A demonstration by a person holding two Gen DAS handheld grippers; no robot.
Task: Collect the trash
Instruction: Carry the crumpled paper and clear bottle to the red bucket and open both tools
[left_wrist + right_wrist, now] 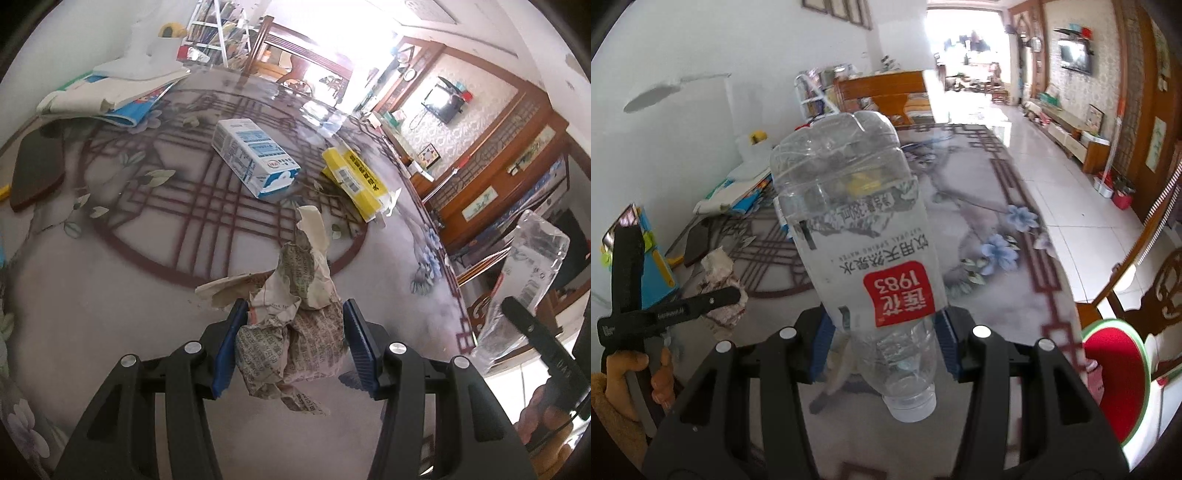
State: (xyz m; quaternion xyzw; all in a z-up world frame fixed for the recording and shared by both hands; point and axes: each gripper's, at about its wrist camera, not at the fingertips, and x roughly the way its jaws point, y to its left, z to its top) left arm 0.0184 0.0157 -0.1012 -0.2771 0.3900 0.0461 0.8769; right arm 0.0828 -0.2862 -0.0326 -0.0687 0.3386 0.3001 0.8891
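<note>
Both sets of fingers are loaded. My left gripper [291, 343] has its blue pads [226, 354] pinching a crumpled newspaper wad [295, 325], held above the table [110, 266], torn ends sticking up and out. My right gripper [884, 343] has its pads clamped on a clear plastic bottle [864, 236], gripped low near the neck, white cap toward the camera, base pointing away, looks empty. Bottle also shows at the right edge of the left view, off past the table edge.

Progress: two pieces picked up, neither dropped anywhere yet. No bin or bag visible in either view, so I can't tell where they go.

Left on the table: blue-and-white carton [255, 158] lying on its side near the middle, yellow box [354, 177] just right of it, well apart from my fingers. Books and papers [110, 92] at the far left corner, probably not trash. Roughly half done, I'd judge.
</note>
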